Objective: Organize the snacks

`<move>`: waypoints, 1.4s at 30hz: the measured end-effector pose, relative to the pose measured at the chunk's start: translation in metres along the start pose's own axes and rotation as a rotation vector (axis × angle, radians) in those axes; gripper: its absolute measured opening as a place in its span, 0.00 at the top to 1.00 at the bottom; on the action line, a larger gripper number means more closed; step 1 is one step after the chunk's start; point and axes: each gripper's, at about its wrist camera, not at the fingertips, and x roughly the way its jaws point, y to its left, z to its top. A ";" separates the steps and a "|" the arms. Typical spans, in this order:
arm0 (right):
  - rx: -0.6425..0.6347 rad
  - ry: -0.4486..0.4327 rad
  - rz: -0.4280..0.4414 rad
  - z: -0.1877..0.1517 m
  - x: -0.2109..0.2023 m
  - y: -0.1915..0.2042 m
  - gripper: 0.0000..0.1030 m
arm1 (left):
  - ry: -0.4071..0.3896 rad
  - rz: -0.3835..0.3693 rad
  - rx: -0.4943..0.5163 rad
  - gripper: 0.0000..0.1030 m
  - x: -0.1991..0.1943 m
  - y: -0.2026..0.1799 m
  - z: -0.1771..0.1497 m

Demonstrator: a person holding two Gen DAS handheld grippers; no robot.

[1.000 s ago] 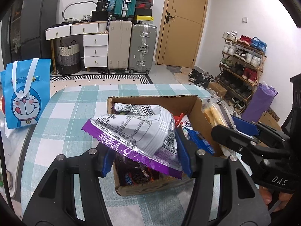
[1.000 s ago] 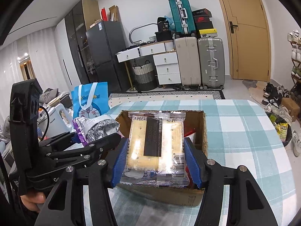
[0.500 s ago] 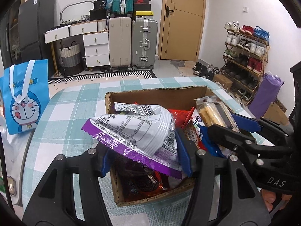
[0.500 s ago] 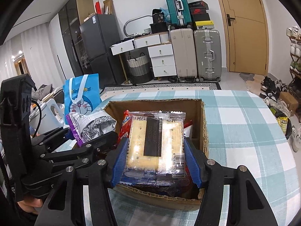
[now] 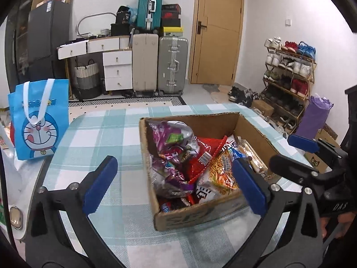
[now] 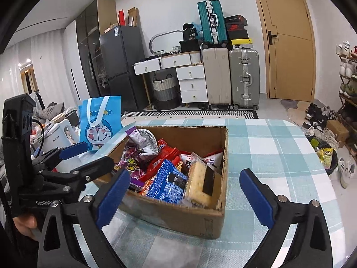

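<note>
A cardboard box [image 5: 202,215] [image 6: 183,217] full of snacks stands on the checked table. A purple snack bag [image 5: 173,143] [image 6: 142,139] lies at its left side. A clear pack of yellow crackers [image 6: 198,184] [image 5: 251,156] leans at its right side, next to a blue biscuit pack [image 6: 167,184]. My left gripper [image 5: 174,184] is open and empty, above the box's near left corner. My right gripper [image 6: 185,194] is open and empty, above the box's near edge.
A blue Doraemon bag [image 5: 39,120] [image 6: 100,122] stands at the table's left edge, with a white kettle [image 6: 57,137] beside it. Suitcases [image 5: 159,63], drawers, a door and a shoe rack [image 5: 287,76] line the room behind. The table's right half [image 6: 279,151] is bare cloth.
Both grippers have opened. The purple bag and the cracker pack have dropped into the box, and both grippers have drawn back from it.
</note>
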 end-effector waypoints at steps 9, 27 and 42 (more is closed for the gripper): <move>0.007 -0.023 0.044 -0.022 -0.021 0.003 0.01 | -0.035 0.004 -0.018 0.01 -0.046 0.016 -0.023; -0.010 -0.086 0.044 -0.062 -0.048 0.007 0.00 | -0.045 0.029 -0.023 0.01 -0.074 0.026 -0.077; -0.066 -0.147 0.008 -0.080 -0.055 0.012 0.00 | -0.093 0.086 0.019 0.01 -0.077 0.020 -0.094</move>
